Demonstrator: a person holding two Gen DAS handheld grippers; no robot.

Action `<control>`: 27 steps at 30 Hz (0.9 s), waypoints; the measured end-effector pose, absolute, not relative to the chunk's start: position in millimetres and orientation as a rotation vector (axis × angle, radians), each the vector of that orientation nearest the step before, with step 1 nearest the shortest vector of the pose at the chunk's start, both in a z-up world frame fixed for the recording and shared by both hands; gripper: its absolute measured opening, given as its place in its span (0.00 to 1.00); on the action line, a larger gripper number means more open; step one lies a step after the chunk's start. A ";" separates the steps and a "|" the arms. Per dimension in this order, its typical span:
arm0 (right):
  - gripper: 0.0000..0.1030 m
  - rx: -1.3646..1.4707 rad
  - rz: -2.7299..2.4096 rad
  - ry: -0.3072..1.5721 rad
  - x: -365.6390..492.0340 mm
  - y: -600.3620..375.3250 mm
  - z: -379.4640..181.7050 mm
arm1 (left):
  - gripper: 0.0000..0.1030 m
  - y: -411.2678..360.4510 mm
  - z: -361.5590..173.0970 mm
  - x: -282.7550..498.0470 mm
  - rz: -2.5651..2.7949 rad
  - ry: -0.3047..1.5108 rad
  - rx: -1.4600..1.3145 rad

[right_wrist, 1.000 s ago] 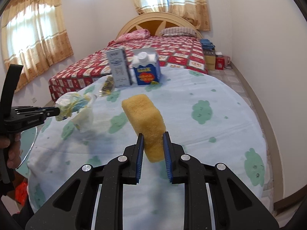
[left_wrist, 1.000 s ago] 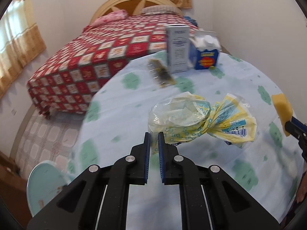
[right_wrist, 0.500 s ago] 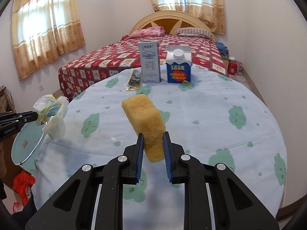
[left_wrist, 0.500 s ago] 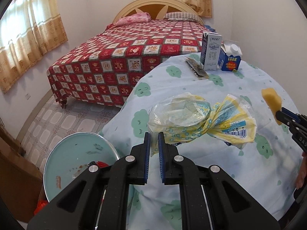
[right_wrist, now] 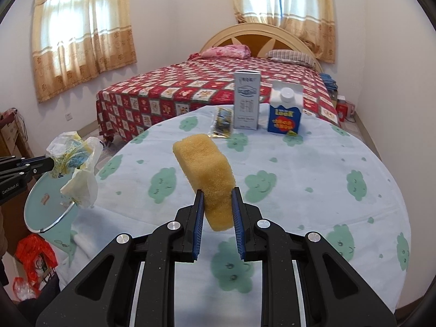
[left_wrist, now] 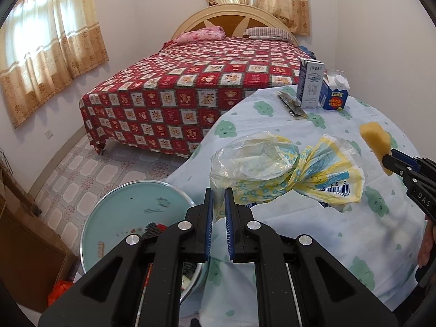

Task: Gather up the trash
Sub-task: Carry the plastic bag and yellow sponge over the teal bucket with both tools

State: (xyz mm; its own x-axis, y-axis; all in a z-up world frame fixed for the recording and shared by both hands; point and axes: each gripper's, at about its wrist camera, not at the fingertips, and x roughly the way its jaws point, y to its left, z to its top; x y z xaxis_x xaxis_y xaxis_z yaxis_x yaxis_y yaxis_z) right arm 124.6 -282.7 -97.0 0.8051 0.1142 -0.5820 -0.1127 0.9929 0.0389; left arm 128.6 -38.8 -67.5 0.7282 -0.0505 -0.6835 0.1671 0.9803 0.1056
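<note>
My left gripper [left_wrist: 218, 199] is shut on a crumpled yellow and clear plastic bag [left_wrist: 286, 169], held in the air over the table's left edge. From the right wrist view the same bag [right_wrist: 76, 163] hangs at the far left above the pale blue bin lid [right_wrist: 43, 204]. My right gripper [right_wrist: 217, 199] is shut on a yellow sponge [right_wrist: 207, 171], which stands tilted above the round table with the cloud-print cloth [right_wrist: 313, 179]. That sponge [left_wrist: 374, 141] shows at the right of the left wrist view. The round blue bin lid [left_wrist: 122, 218] lies below and left of my left gripper.
A tall grey carton [right_wrist: 246, 99], a blue milk carton [right_wrist: 284, 114] and a small dark wrapper [right_wrist: 222, 121] stand at the table's far side. Behind is a bed with a red checked cover [right_wrist: 196, 92]. Red bags [right_wrist: 32, 253] lie on the floor at left.
Both grippers have drawn back and to the left with their loads. The bag now hangs past the table edge near the bin lid, and more of the floor and bin shows.
</note>
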 end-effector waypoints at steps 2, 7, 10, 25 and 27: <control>0.20 -0.003 0.132 0.624 125.0 -275.6 -96.8 | 0.09 -33.6 -66.4 125.7 -0.114 0.744 0.165; 0.20 -0.027 0.160 0.622 124.0 -258.0 -96.2 | 0.09 -23.3 -64.5 118.8 -0.098 0.736 0.169; 0.20 -0.034 0.170 0.623 124.7 -250.6 -95.9 | 0.09 -15.5 -64.3 114.7 -0.087 0.734 0.167; 0.20 -0.091 0.233 0.625 129.6 -212.1 -96.4 | 0.09 24.5 -68.6 107.6 -0.006 0.742 0.154; 0.20 -0.096 0.239 0.625 129.8 -208.7 -96.6 | 0.09 30.9 -69.3 106.7 0.005 0.745 0.152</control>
State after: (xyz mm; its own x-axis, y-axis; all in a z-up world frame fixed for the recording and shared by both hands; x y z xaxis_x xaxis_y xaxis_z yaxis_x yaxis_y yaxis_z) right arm 129.8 -208.7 -96.6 0.7845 0.1922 -0.5896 -0.2502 0.9681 -0.0172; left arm 106.7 30.9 -69.3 0.7355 0.0587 -0.6750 0.0489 0.9891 0.1392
